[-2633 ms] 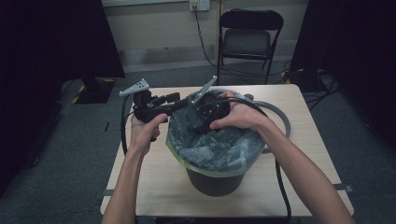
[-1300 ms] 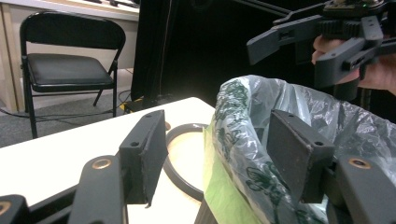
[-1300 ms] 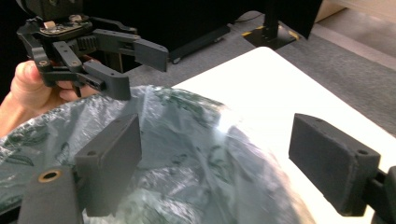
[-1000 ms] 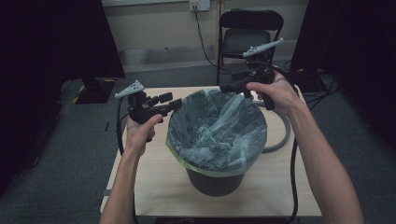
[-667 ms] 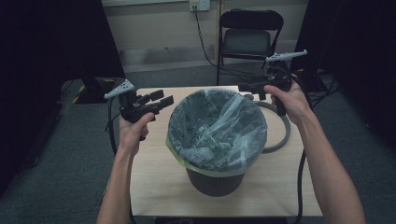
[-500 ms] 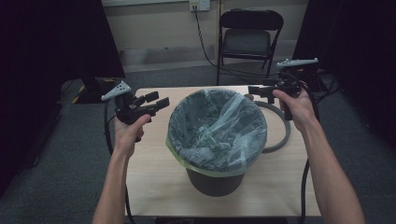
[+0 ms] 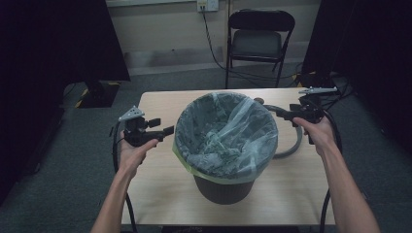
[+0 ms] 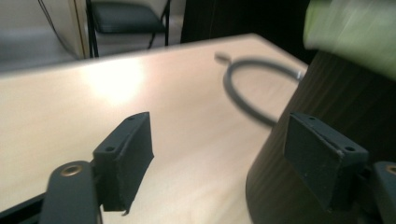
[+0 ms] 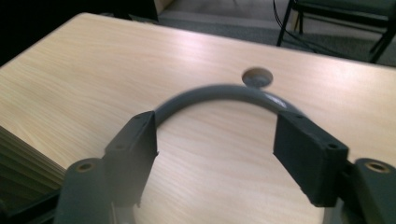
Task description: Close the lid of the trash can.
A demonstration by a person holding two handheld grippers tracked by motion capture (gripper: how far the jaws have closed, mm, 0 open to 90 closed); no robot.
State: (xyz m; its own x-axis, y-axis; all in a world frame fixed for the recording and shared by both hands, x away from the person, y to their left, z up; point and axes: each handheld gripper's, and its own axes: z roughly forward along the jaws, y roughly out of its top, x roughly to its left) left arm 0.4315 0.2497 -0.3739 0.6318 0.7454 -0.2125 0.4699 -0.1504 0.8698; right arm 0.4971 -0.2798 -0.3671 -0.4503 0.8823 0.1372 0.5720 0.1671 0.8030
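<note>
A dark trash bin (image 7: 224, 187) lined with a translucent pale-green bag (image 7: 226, 133) stands in the middle of the light wooden table (image 7: 160, 189), its bag rim folded over the top edge. The left gripper (image 7: 163, 131) is held at the left of the bin, just beside the bag's rim, with its jaws pointing right toward it; in the left gripper view its jaws stand wide apart with nothing between them, the bin's dark wall (image 8: 299, 154) close by on the right. The right gripper (image 7: 286, 115) is held at the far right of the bin, above a grey ring (image 7: 294, 141) that lies flat on the table and partly passes behind the bin. In the right gripper view its jaws are also spread and empty, the ring's (image 9: 224, 93) arc between them. A black folding chair (image 7: 261, 34) stands beyond the table.
</note>
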